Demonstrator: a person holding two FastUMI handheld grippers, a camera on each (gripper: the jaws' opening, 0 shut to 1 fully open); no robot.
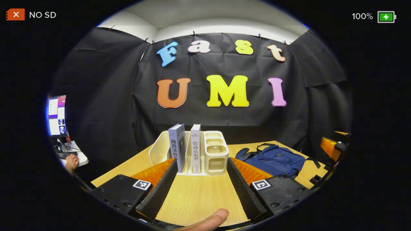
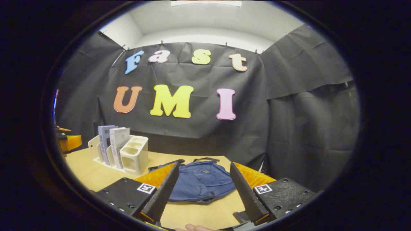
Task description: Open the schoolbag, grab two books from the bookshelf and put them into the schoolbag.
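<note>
A blue schoolbag (image 2: 202, 181) lies flat on the wooden table (image 2: 90, 173), zipped, with its straps toward the wall; it also shows as the schoolbag (image 1: 273, 159) at the right of the left gripper view. Two books, a blue-grey book (image 1: 177, 147) and a white book (image 1: 195, 147), stand upright in a cream bookshelf (image 1: 215, 152); the bookshelf (image 2: 133, 153) sits left of the bag. My left gripper (image 1: 202, 166) is open, facing the bookshelf from a short way off. My right gripper (image 2: 203, 171) is open, aimed at the bag, holding nothing.
A monitor (image 1: 57, 115) and a small white stand are at the far left beyond the table, with a hand (image 1: 72, 161) nearby. A fingertip (image 1: 208, 219) shows at the bottom edge. Bare tabletop (image 1: 199, 199) lies between my left fingers and the bookshelf.
</note>
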